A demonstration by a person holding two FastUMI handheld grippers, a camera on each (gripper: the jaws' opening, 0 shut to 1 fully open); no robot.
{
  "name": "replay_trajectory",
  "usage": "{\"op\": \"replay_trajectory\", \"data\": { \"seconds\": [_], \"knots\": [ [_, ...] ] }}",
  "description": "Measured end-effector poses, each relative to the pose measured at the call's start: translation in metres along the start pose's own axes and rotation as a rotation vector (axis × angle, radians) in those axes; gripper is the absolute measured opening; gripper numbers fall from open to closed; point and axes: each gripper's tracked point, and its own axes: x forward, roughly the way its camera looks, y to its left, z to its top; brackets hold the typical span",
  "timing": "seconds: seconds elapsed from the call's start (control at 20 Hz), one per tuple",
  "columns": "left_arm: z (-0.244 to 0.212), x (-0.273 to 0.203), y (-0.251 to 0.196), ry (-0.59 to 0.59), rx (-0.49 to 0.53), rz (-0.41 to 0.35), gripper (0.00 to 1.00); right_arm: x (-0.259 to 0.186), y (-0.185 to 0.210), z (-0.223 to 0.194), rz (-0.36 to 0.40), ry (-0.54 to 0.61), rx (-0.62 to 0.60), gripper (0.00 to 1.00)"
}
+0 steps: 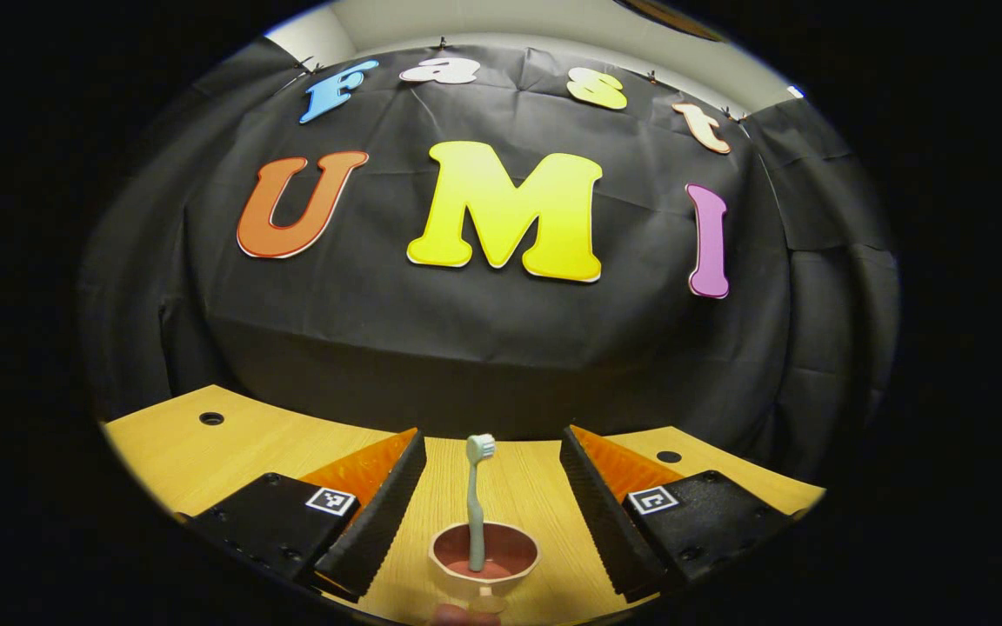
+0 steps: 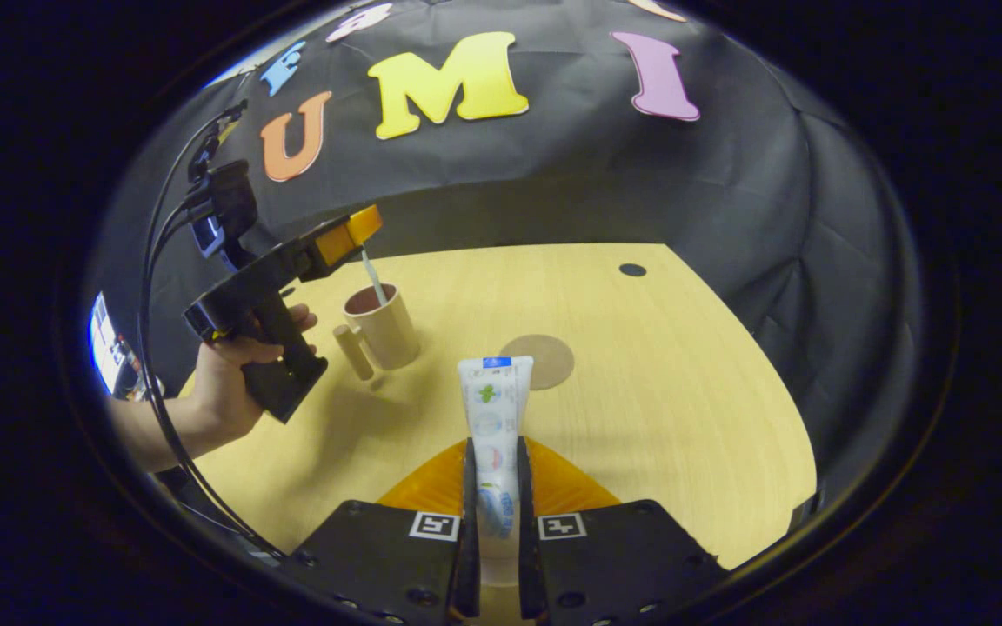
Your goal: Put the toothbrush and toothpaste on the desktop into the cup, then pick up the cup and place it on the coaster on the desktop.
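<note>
Pale wood grain covers the surface point(image 2: 640, 417), and on it stands the cup point(image 2: 382, 326), tan outside and reddish within, its handle turned toward the near left in the right gripper view. The toothbrush point(image 1: 476, 500) is upright inside the cup, bristle head up and leaning a little on the rim. In the left gripper view the left gripper point(image 1: 494, 509) hangs just above the cup with its fingers spread wide, one at 9 o'clock of the cup and one at 3 o'clock, touching nothing; it is released. From the right gripper view that same gripper shows held in a hand point(image 2: 236, 369) over the cup's rim.

The right gripper point(image 2: 494, 513) is clenched on the toothpaste point(image 2: 495, 426), both fingers pressed against the tube's lower half, the tube's flat end pointing ahead toward 12 o'clock. The tube looks lifted off the wood, though its height I cannot judge. The coaster point(image 2: 538, 360), a round brown disc, lies bare just beyond the tube's far end, at about 4 o'clock of the cup and near it.

As I read it, the brush part is settled and the paste is in hand. The next move calls for swinging the tube toward 10 o'clock, over the cup's mouth, tipping it upright and letting it slip in beside the brush without knocking the brush or the light cup. The left gripper would want to clear the rim.
</note>
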Motion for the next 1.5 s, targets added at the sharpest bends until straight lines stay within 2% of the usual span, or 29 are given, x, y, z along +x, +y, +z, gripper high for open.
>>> {"op": "replay_trajectory", "data": {
  "seconds": [0.25, 0.45, 0.75, 1.05, 1.1, 1.5],
  "knots": [
    [0.019, -0.038, 0.019, 0.011, 0.01, 0.066, 0.97, 0.002, 0.024, 0.041, 0.052, -0.1, -0.037, 0.18],
    [0.039, -0.082, 0.047, 0.032, 0.028, 0.151, 0.98, 0.017, 0.065, 0.094, 0.151, -0.224, -0.063, 0.18],
    [0.068, -0.124, 0.083, 0.044, 0.051, 0.259, 0.97, 0.066, 0.142, 0.171, 0.311, -0.426, -0.072, 0.18],
    [0.067, -0.132, 0.106, 0.075, 0.036, 0.333, 0.97, 0.12, 0.185, 0.195, 0.417, -0.542, -0.061, 0.17],
    [0.064, -0.132, 0.107, 0.082, 0.033, 0.337, 0.97, 0.128, 0.189, 0.197, 0.426, -0.561, -0.065, 0.2],
    [0.046, -0.132, 0.111, 0.123, 0.002, 0.361, 0.98, 0.166, 0.187, 0.189, 0.422, -0.616, -0.114, 0.19]
  ]
}}
